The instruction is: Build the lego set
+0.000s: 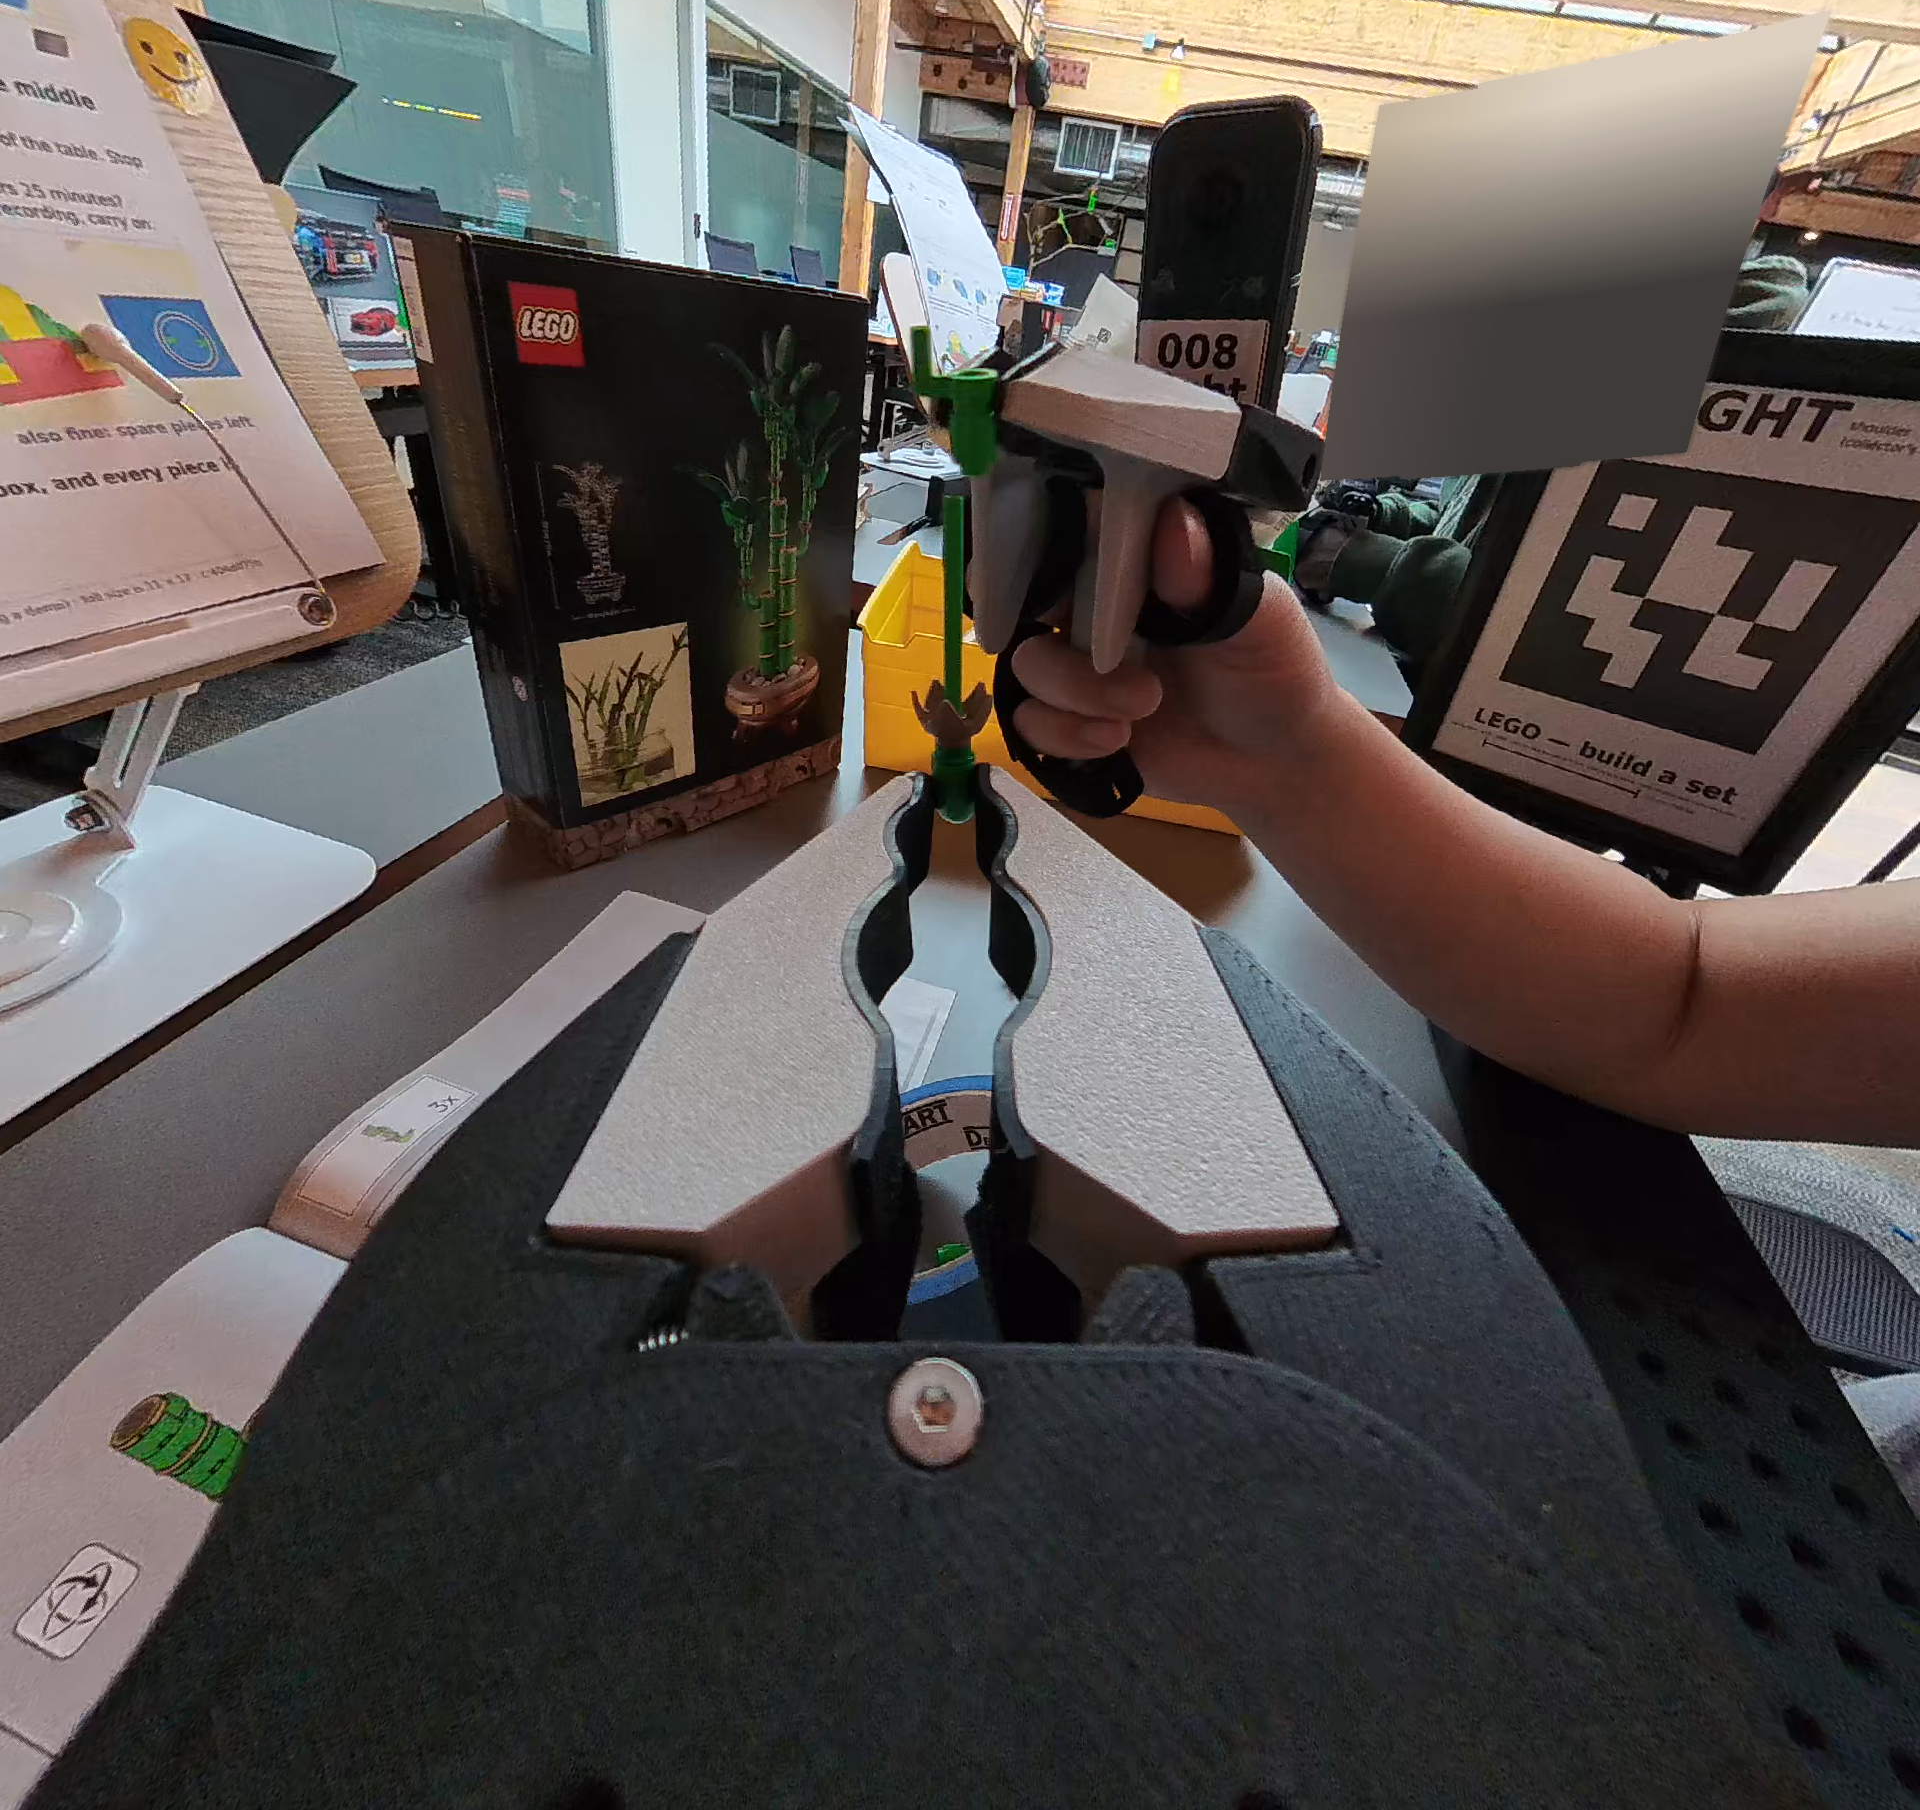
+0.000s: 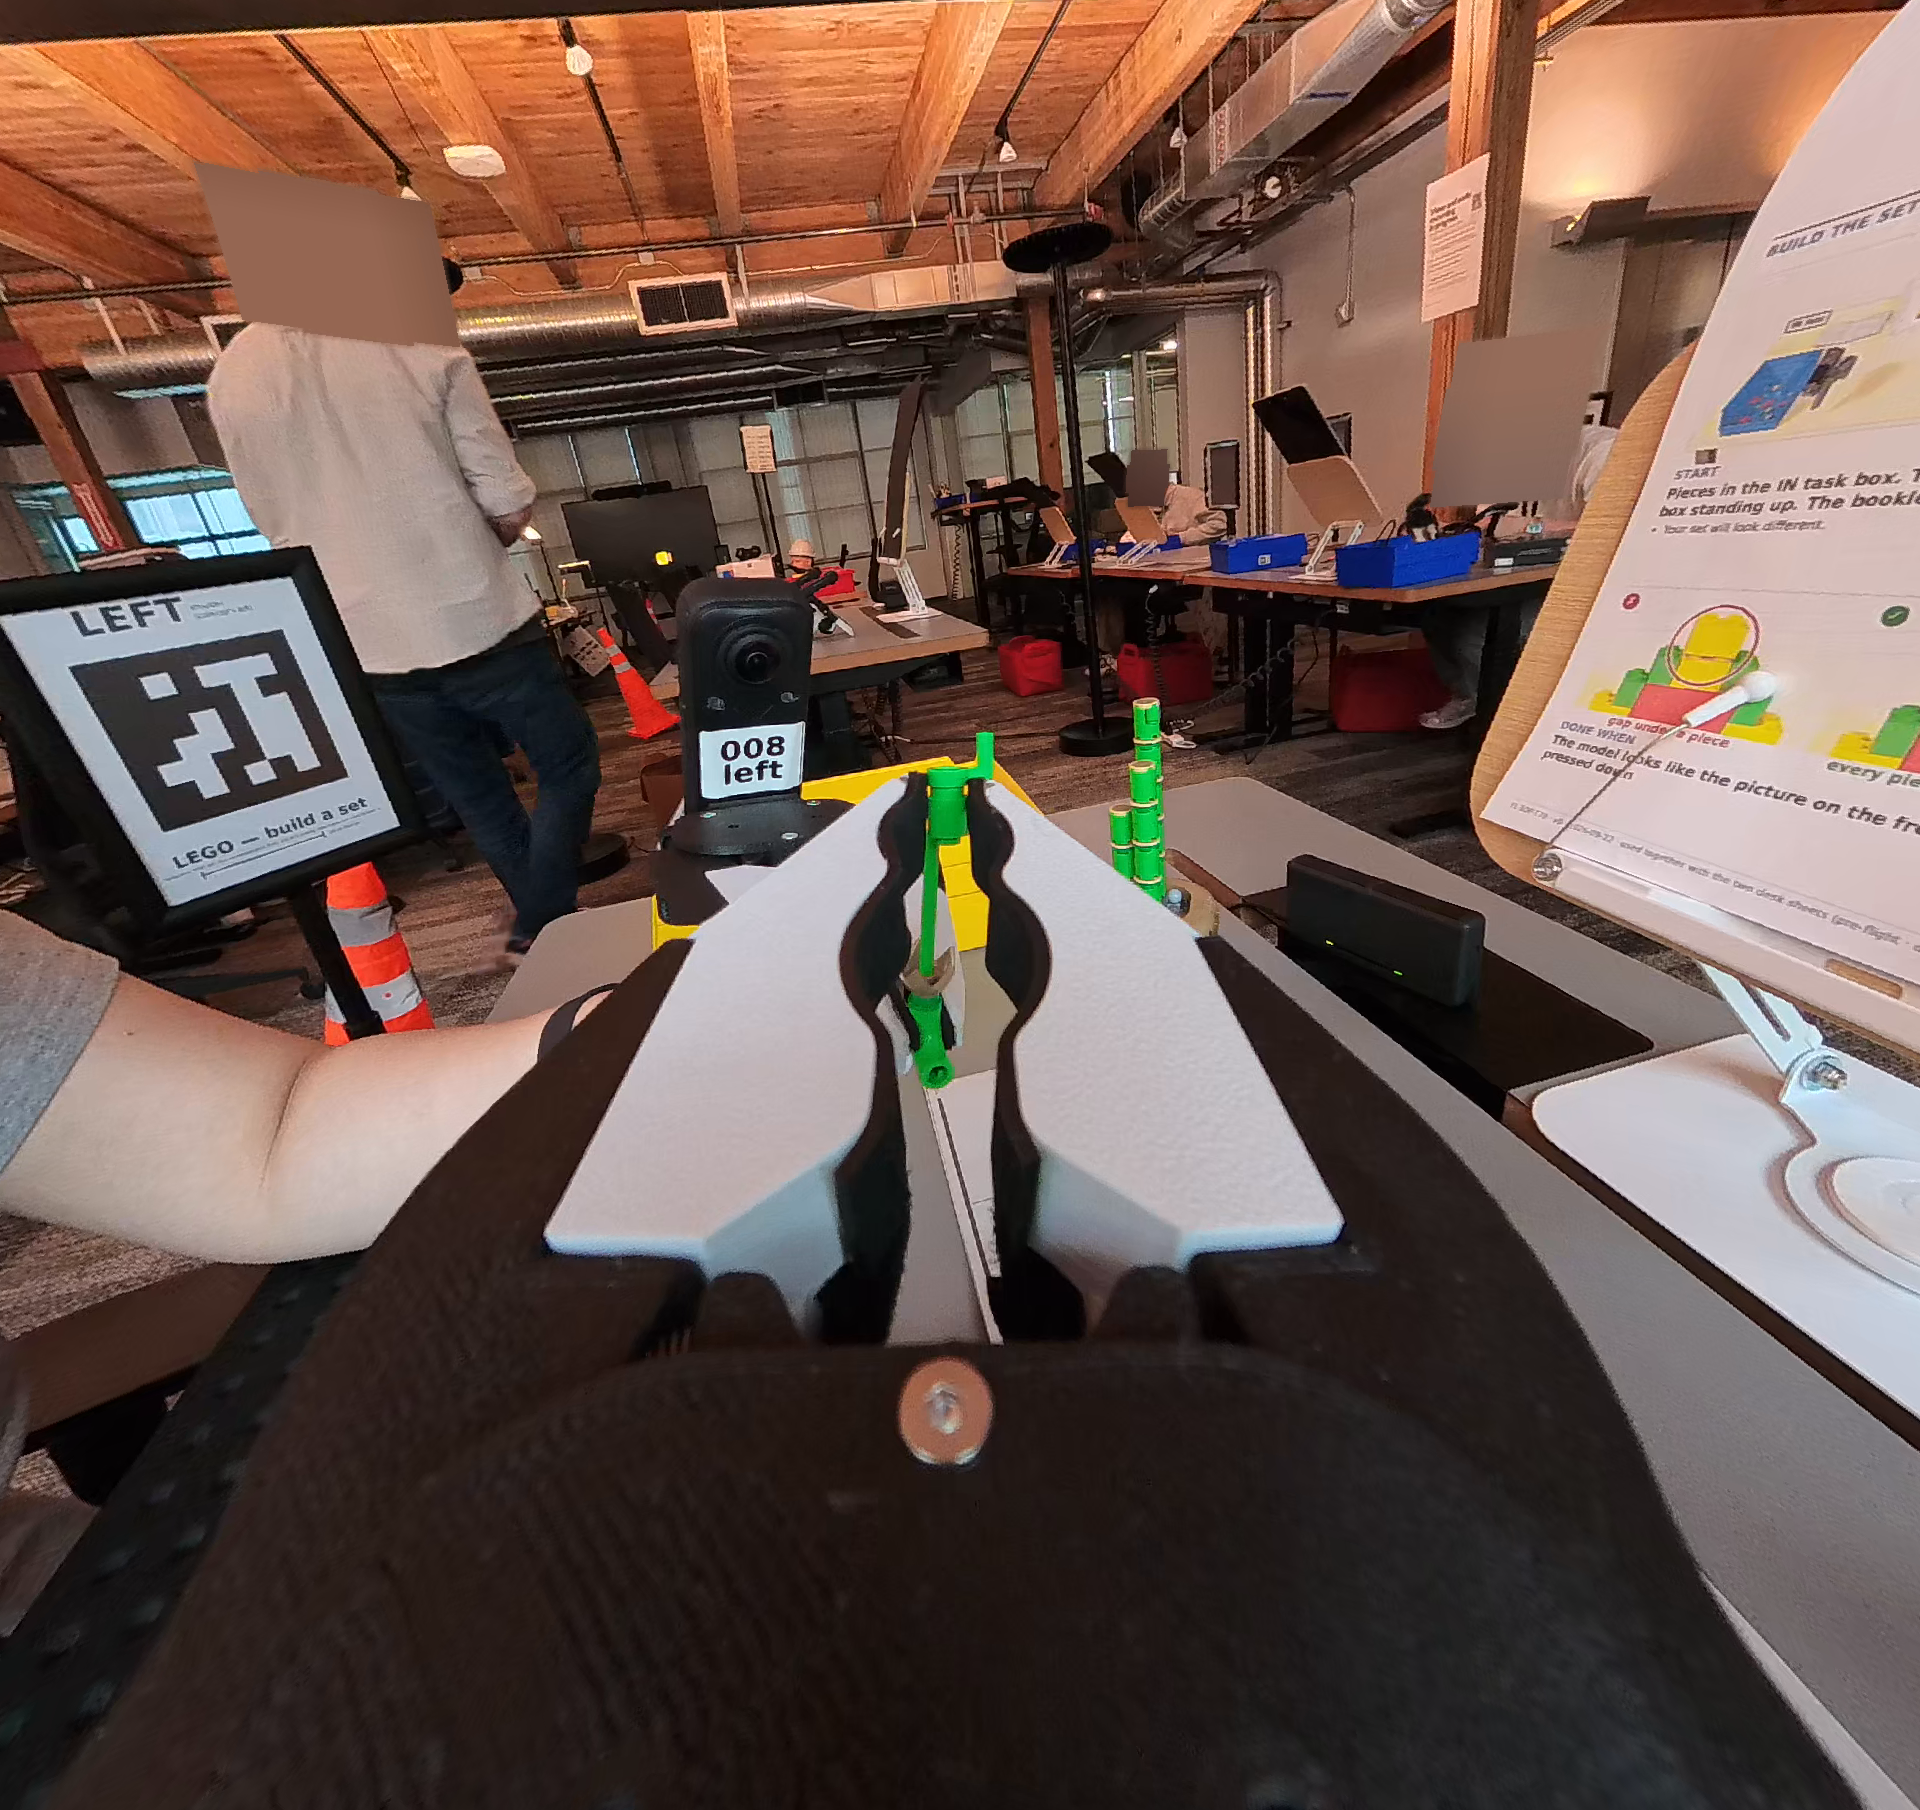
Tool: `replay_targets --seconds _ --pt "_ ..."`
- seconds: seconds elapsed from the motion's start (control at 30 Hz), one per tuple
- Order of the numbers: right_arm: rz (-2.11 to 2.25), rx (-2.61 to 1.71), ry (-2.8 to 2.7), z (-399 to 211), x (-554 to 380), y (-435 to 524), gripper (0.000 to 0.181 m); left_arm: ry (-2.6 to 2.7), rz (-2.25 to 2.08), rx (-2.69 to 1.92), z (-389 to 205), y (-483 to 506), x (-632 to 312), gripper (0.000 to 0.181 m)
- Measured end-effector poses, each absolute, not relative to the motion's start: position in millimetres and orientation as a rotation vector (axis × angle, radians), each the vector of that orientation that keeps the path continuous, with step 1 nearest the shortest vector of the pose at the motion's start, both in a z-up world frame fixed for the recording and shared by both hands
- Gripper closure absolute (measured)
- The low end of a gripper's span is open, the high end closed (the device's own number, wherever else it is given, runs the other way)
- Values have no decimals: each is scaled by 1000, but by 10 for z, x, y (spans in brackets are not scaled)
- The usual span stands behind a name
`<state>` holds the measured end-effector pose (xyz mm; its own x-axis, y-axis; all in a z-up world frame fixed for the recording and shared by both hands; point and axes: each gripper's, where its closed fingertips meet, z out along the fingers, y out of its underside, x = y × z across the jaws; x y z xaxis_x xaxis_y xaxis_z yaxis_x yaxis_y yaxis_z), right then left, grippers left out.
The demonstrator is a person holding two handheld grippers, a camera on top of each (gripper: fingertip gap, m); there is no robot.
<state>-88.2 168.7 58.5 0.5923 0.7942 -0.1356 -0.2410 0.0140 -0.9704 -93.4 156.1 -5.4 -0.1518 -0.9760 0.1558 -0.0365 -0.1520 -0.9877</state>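
Left tool [image 1: 951, 804] and right tool [image 2: 948, 820] (both closed) on green stem [image 1: 954, 607] ends.

I see an open-plan workshop: timber ceiling beams [image 2: 717, 108], exposed ducts [image 2: 904, 290], rows of desks [image 2: 1351, 588] bearing blue bins [image 2: 1408, 555].

Left gripper [image 1: 948, 796]: level, tips pinched on a held piece's foot.
Right gripper [image 2: 945, 818]: clamped on its top, crossing from the right.
Right hand [image 1: 1132, 659]: squeezing the trigger.
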Motion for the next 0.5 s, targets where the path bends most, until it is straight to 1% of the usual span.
replay_targets --seconds 0.37,0.5 --pt "877 -1318 -537 596 -905 1673 177 1275 -1432 -1251 -19 1572 -980 176" --pt "876 -1309 -538 698 -821 1609 177 1269 -1425 -1241 18 1594 -1016 176"
